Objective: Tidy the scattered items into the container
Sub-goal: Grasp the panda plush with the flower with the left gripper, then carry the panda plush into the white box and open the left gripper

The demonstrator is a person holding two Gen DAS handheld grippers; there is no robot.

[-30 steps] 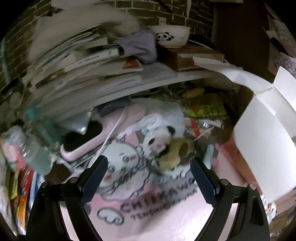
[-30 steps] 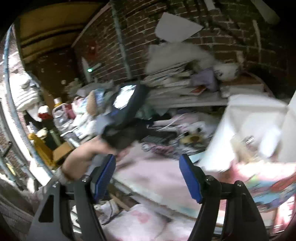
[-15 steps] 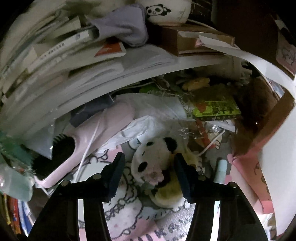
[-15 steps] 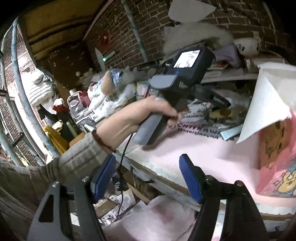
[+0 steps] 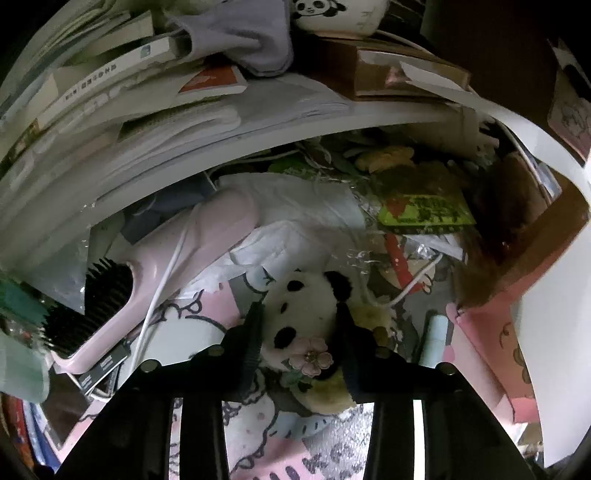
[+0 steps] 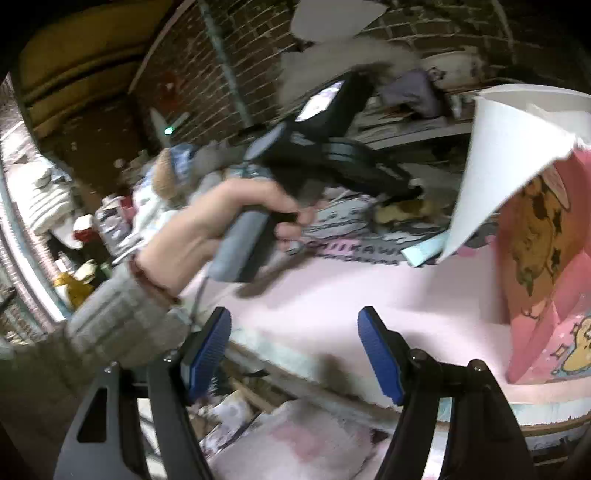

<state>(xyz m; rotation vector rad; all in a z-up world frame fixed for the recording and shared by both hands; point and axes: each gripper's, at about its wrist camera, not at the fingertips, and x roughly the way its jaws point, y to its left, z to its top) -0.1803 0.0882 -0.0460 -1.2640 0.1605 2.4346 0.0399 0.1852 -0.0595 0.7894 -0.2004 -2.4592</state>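
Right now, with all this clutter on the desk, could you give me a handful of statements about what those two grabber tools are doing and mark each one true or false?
1. The left gripper has a panda plush between its closing jaws. True.
2. The right gripper is clamped on a book. False: nothing is between its blue pads; it hangs open over the edge of the pink mat.
3. A pink flower sits on the panda plush. True.
4. The panda-print bowl lies on the mat beside the plush. False: it stands up on a cardboard box on the shelf.
5. A pink hairbrush lies left of the plush in the left wrist view. True.
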